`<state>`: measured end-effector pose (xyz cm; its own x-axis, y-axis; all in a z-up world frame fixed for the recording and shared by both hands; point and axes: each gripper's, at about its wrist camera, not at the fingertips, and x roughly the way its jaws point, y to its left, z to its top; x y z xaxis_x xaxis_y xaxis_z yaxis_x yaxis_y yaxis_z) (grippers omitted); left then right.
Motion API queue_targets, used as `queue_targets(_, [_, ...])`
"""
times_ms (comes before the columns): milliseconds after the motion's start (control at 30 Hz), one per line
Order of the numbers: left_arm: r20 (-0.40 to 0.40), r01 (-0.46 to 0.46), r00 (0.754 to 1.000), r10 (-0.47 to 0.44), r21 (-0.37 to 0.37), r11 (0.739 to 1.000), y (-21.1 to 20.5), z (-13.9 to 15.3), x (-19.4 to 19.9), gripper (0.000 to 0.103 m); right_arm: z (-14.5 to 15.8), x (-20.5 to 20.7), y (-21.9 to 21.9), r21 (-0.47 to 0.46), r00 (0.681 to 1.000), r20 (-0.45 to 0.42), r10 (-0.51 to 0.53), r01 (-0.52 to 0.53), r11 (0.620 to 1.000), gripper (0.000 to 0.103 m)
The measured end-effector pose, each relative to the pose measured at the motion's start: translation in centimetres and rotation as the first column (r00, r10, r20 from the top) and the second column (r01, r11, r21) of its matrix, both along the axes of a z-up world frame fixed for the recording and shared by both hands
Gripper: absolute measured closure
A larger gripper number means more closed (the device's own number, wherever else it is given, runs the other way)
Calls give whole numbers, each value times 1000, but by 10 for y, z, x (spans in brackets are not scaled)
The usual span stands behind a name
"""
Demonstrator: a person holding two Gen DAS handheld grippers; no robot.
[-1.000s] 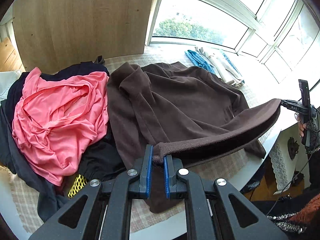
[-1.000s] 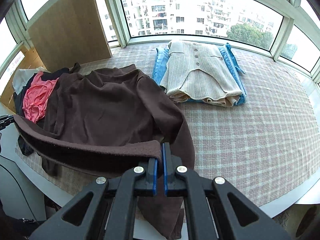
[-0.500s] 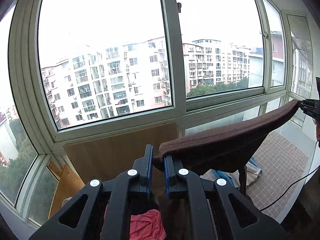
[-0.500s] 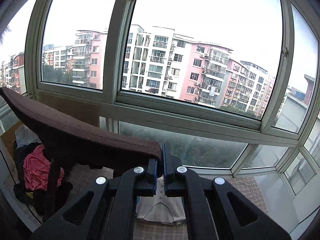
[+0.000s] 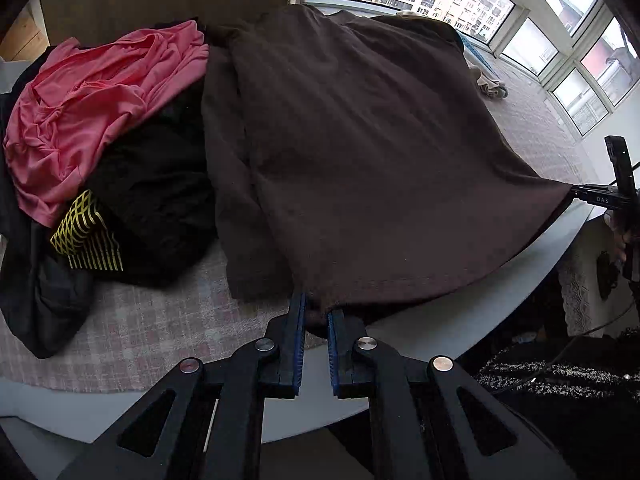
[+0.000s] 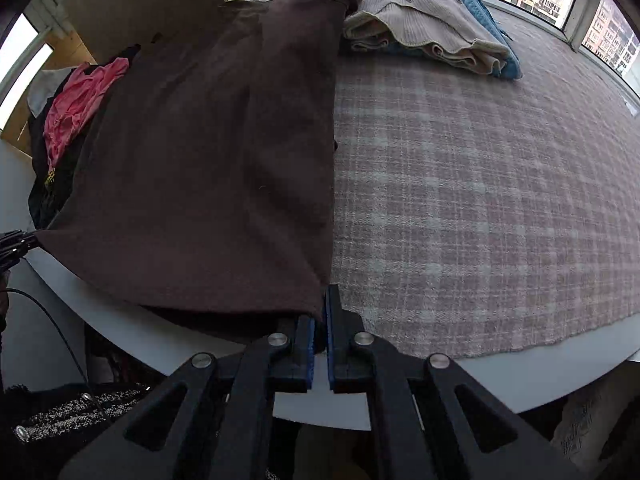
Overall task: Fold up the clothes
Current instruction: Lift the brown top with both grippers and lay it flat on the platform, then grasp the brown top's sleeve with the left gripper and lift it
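A dark brown garment (image 5: 360, 152) lies spread flat over the checked tablecloth, its hem stretched along the table's near edge. My left gripper (image 5: 316, 308) is shut on the hem's left corner. My right gripper (image 6: 320, 312) is shut on the hem's right corner; it also shows at the far right of the left wrist view as the right gripper (image 5: 592, 196). In the right wrist view the brown garment (image 6: 208, 152) reaches back to the window, where a sleeve end rests against the folded stack.
A heap of unfolded clothes sits at the left: a pink top (image 5: 96, 96) over black garments (image 5: 152, 200) with a yellow print. A folded beige cardigan (image 6: 424, 20) on a blue garment (image 6: 492, 36) lies by the window. Checked tablecloth (image 6: 480, 200) stretches to the right.
Both grippers swung the brown garment up in front of the windows and brought it back down. It now lies flat and smooth, where before it was rumpled.
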<state>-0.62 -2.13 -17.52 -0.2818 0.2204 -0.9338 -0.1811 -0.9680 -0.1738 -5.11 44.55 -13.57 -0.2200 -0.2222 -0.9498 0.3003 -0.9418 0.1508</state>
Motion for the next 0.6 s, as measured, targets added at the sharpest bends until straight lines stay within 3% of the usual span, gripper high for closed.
queue_targets(200, [12,-8,1000,8,-24,1000,7,-21,5,93,-25,4,-4,94,997,16,72,-73,993,99])
queue_targets(333, [29,-18,999,18,-25,1000,4,-16,14,92,-36,8,-13,171,986,71,151,-161,972,95])
queue_targets(533, [-25,-83,996,81,-83,993,-24,9,21,86,4,18,9,194,976,80,201,-213,958,87])
queue_targets(600, [-50,-113,993,109,-104,988,-35,11,8,86,25,13,14,208,981,29,194,-196,958,86])
